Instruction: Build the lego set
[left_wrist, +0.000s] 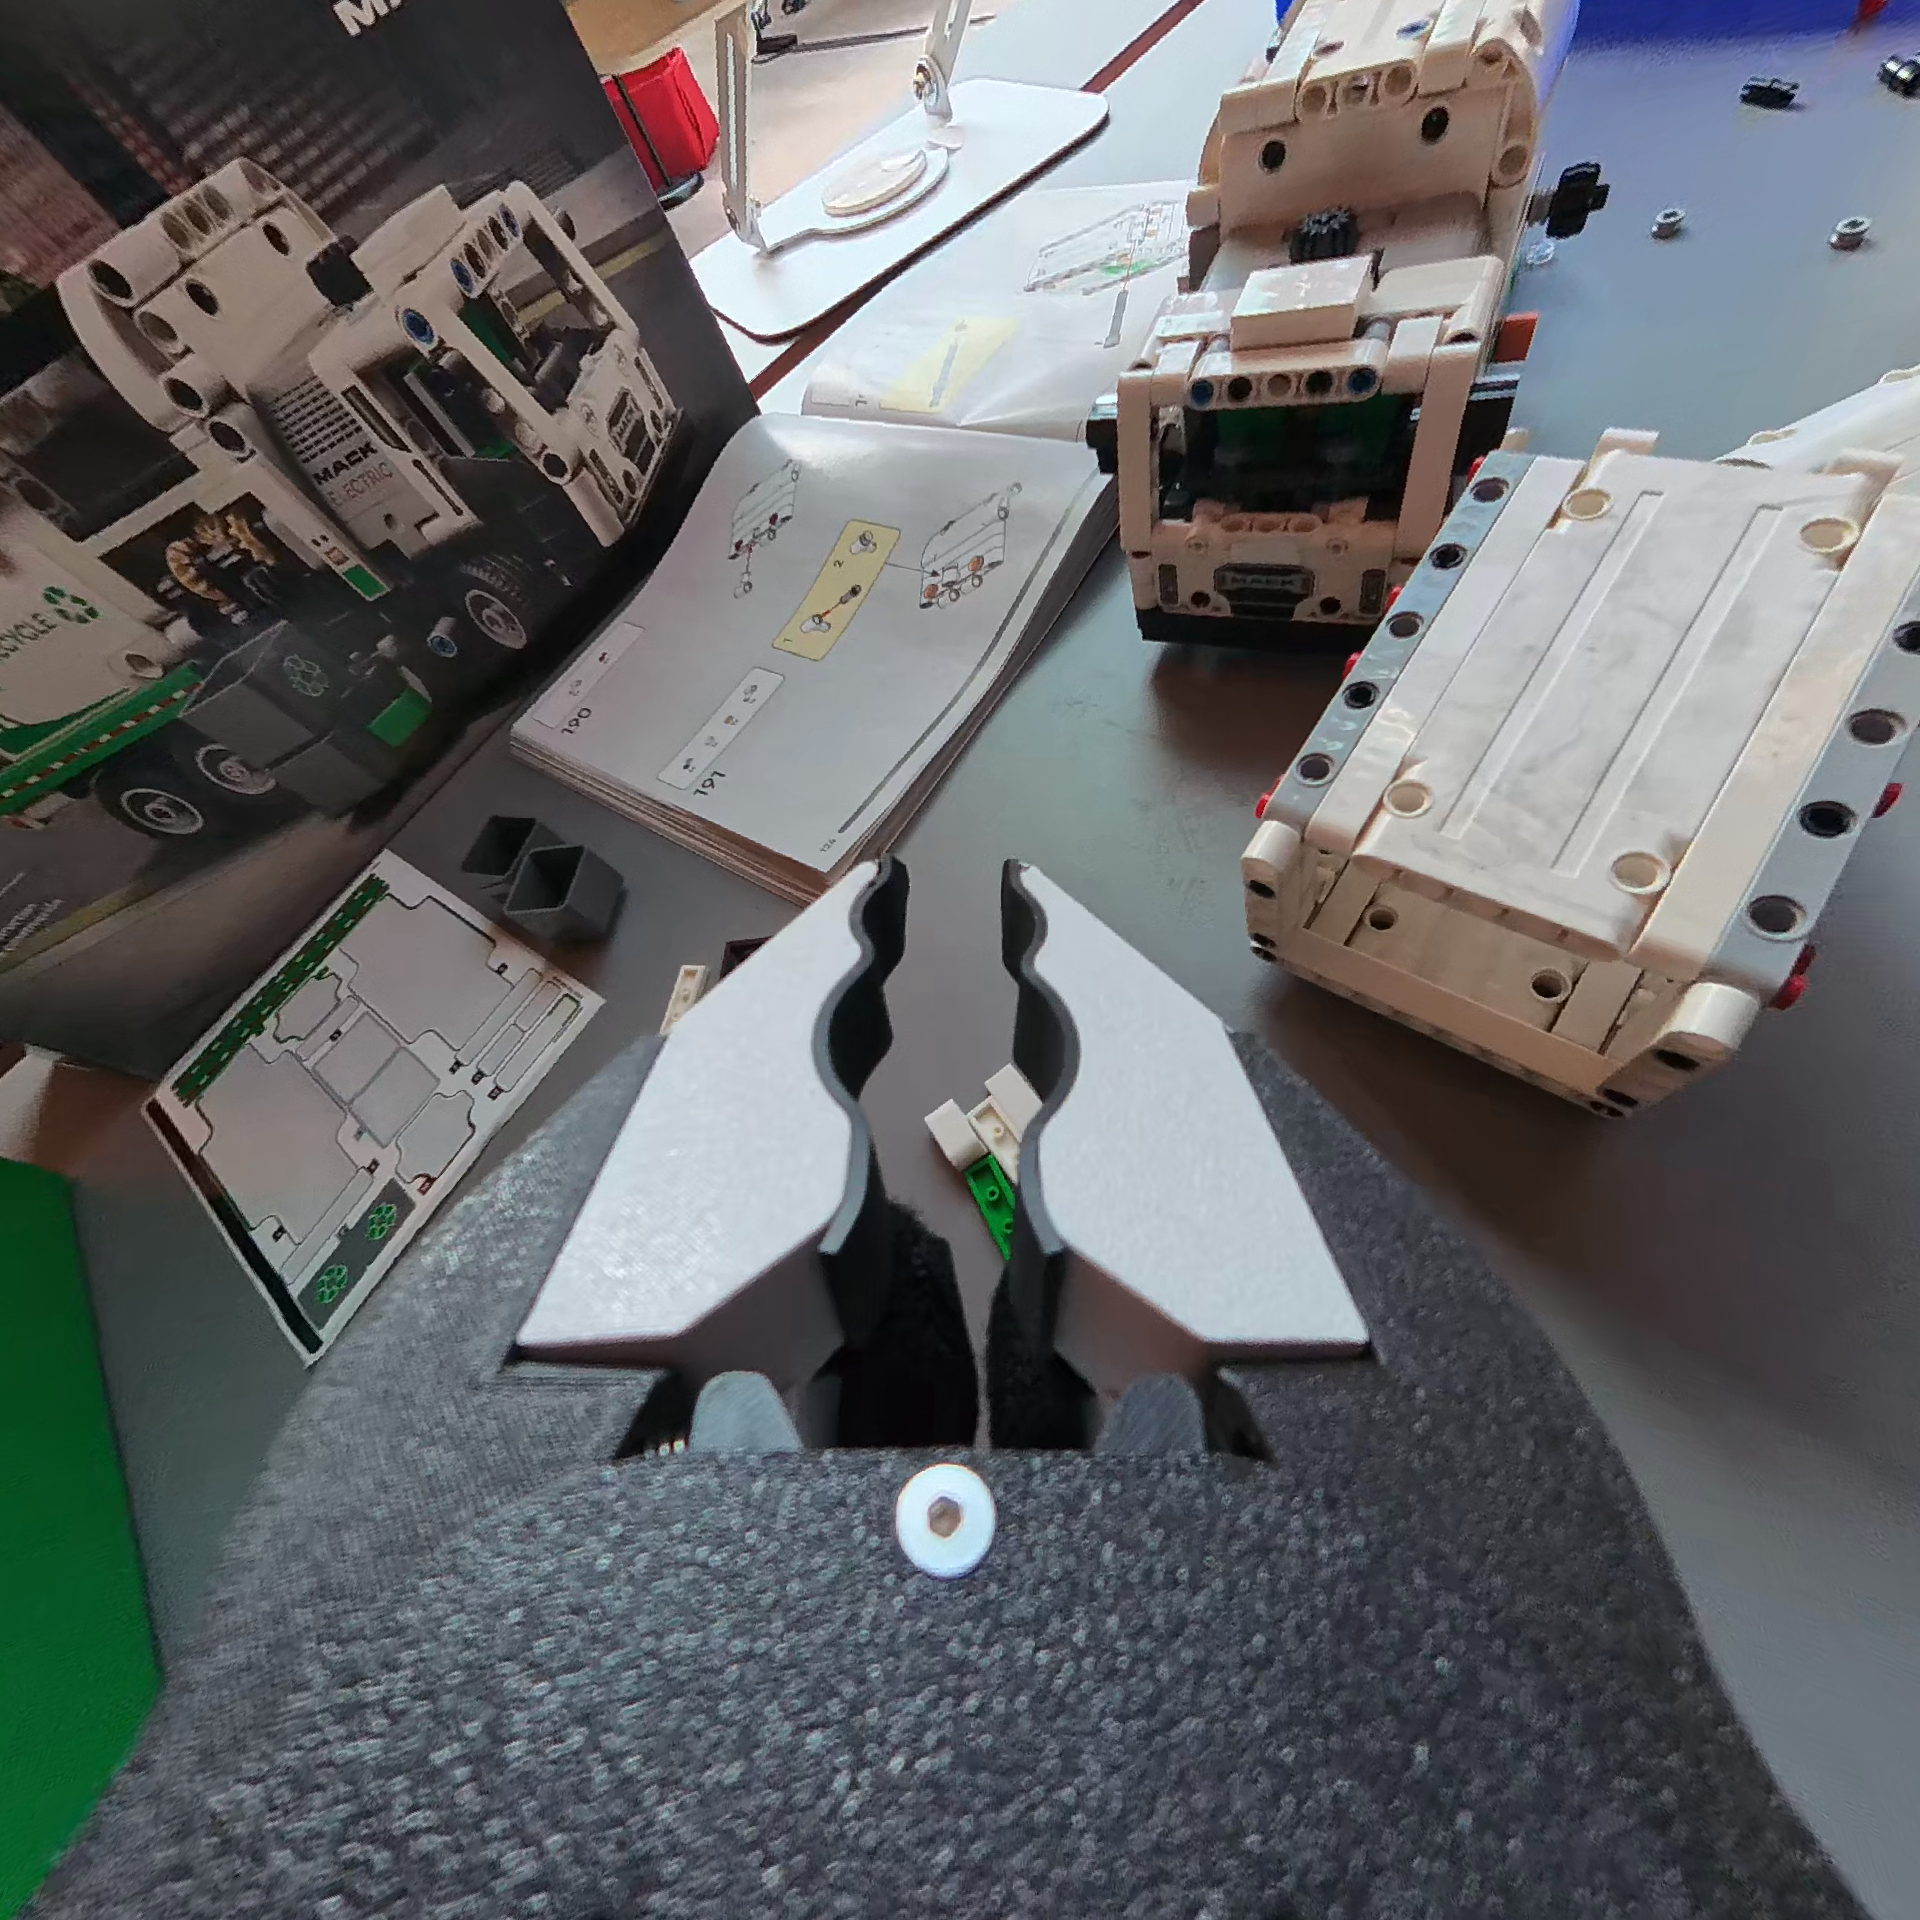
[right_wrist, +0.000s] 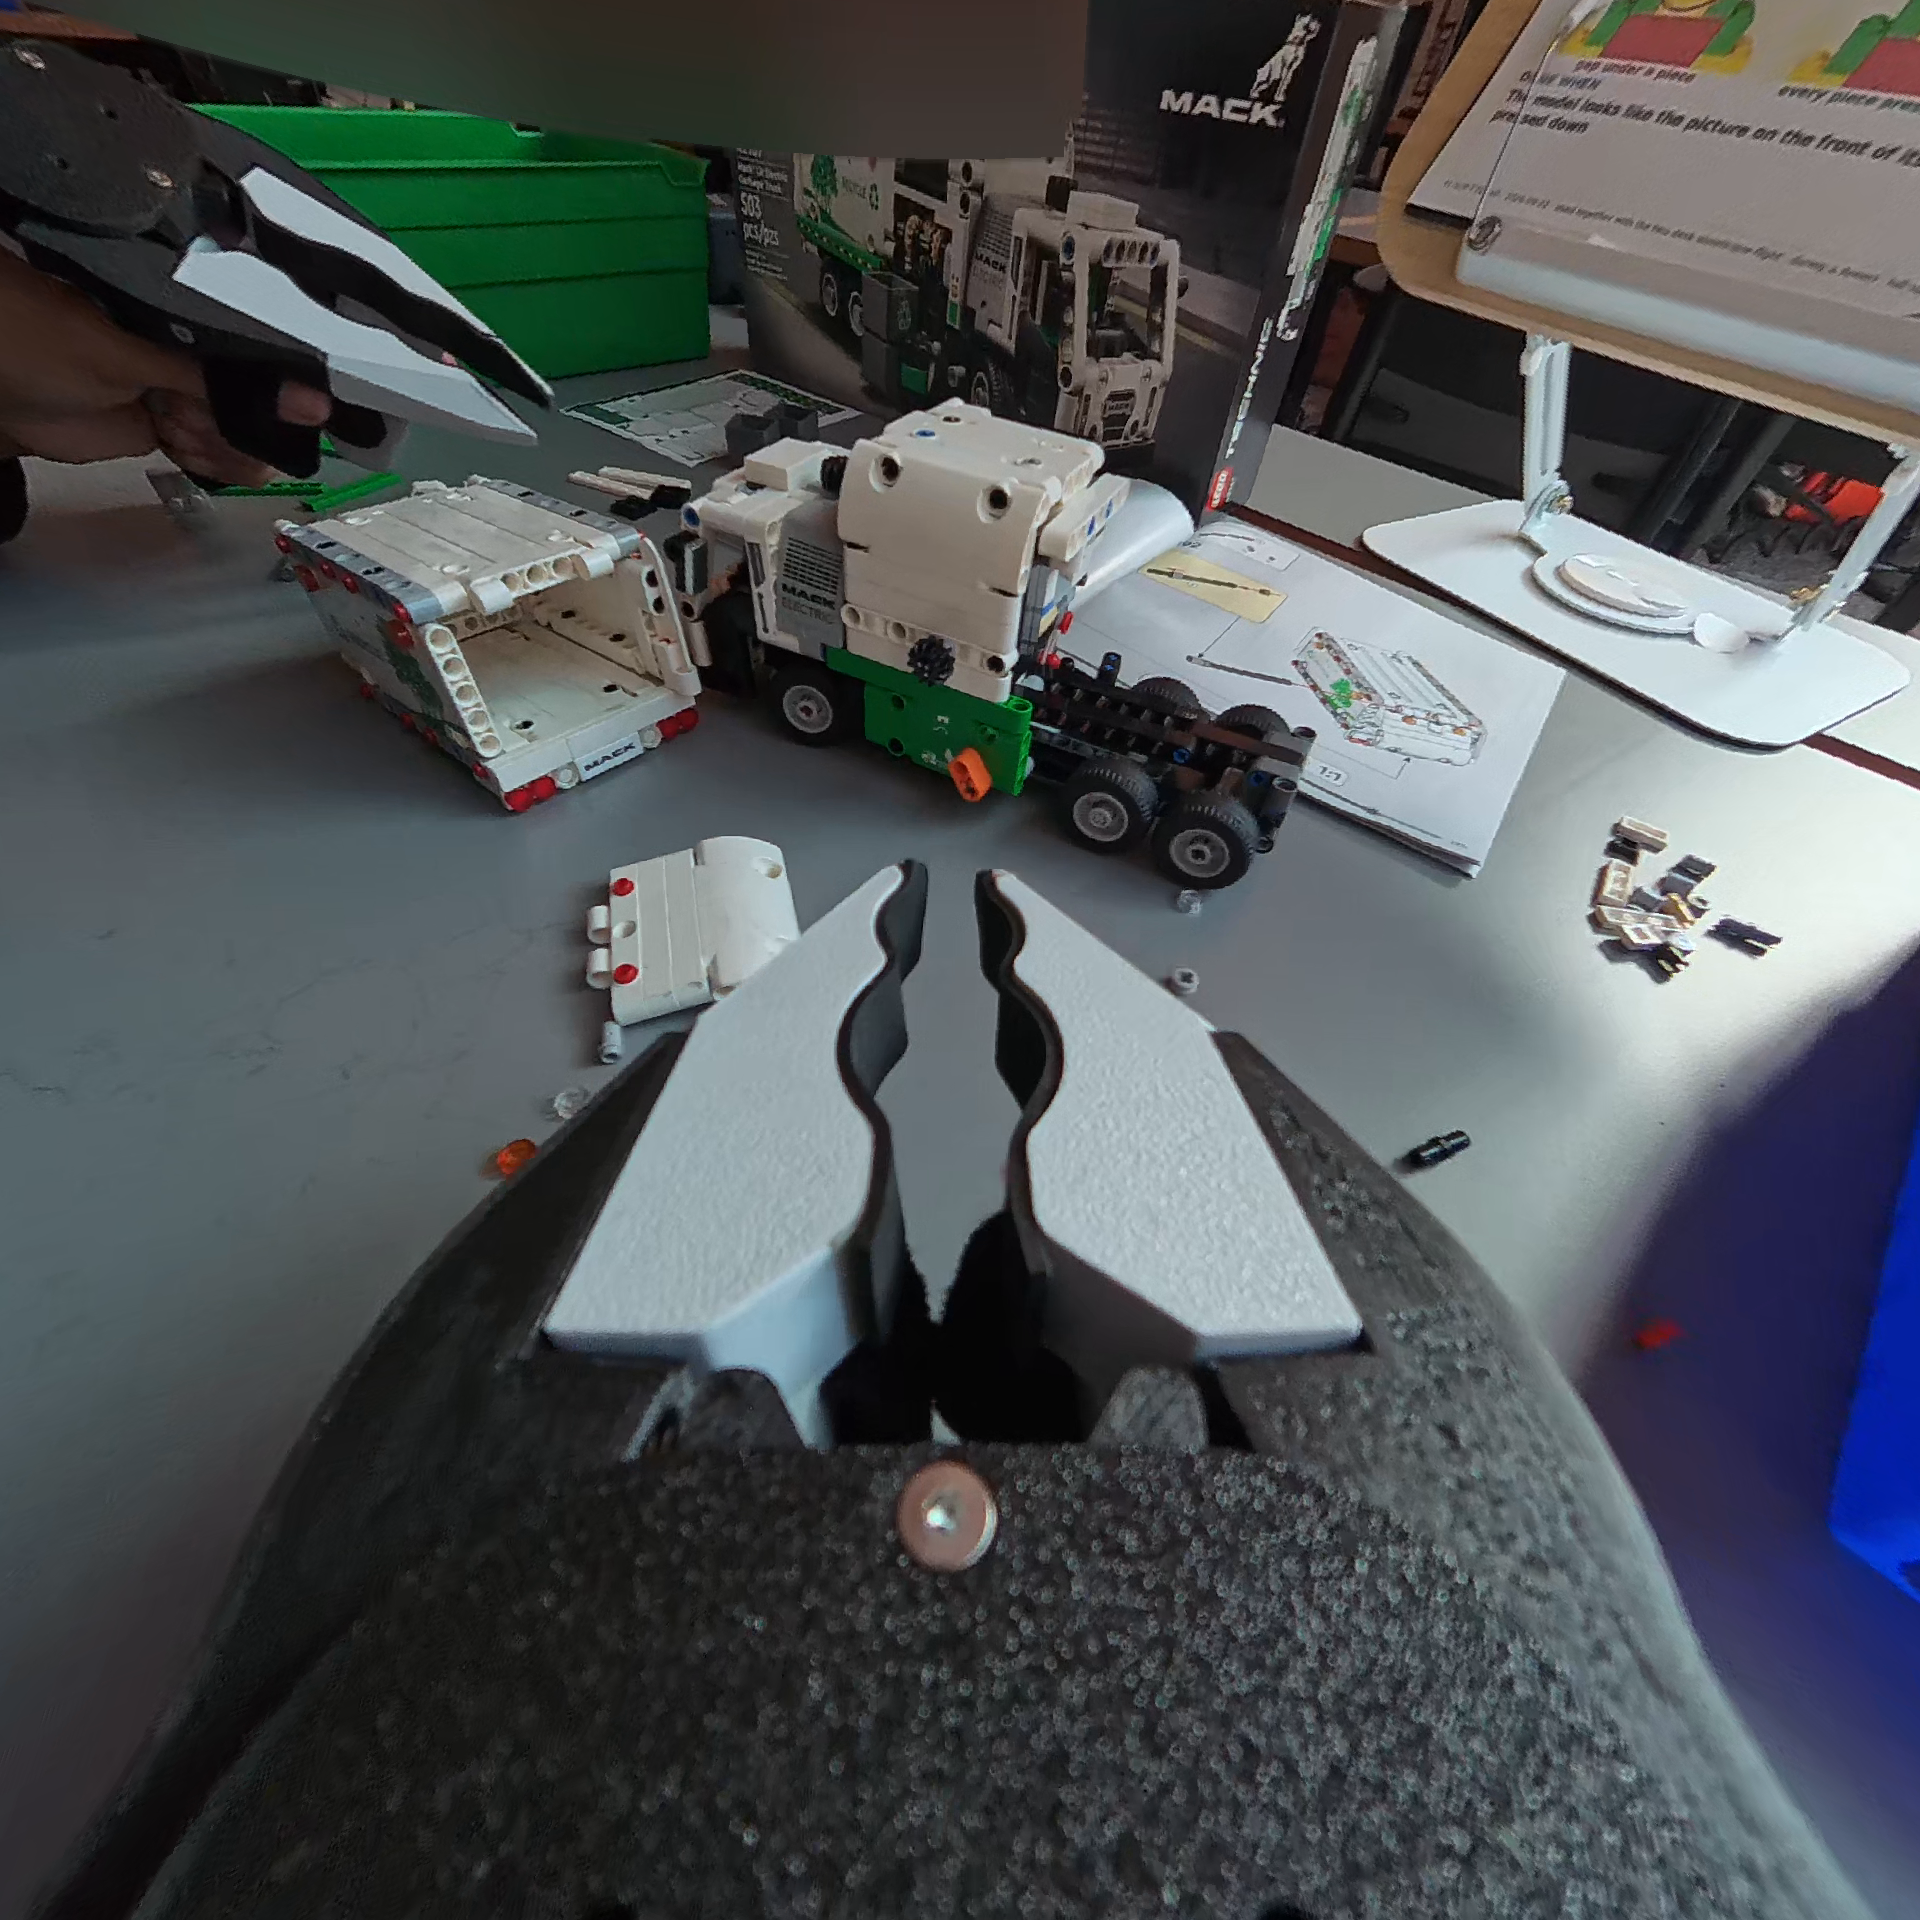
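Note:
A partly built white and green lego truck (right_wrist: 935, 623) stands mid-table; it also shows in the left wrist view (left_wrist: 1320, 416). A white container body (right_wrist: 488, 634) lies on its side to the truck's left, near in the left wrist view (left_wrist: 1579, 790). A white panel piece (right_wrist: 686, 925) lies just left of my right gripper (right_wrist: 951, 878), which is empty with a narrow gap between its jaws. My left gripper (left_wrist: 954, 883) is also empty and narrowly open, above small white and green pieces (left_wrist: 982, 1132). It hovers at the top left of the right wrist view (right_wrist: 530, 416).
The open instruction booklet (left_wrist: 831, 644), the set's box (left_wrist: 260, 416), a sticker sheet (left_wrist: 364, 1091) and two grey bins (left_wrist: 551, 883) lie at the left. A white stand (right_wrist: 1642, 603), loose small parts (right_wrist: 1652, 904), a black pin (right_wrist: 1439, 1148), a green crate (right_wrist: 499, 229). The grippers' ends are close to 30 cm from one another. To the black pin (right_wrist: 1439, 1148): right tips about 12 cm, left tips about 40 cm. It turns up in the left wrist view (left_wrist: 1768, 90) as well.

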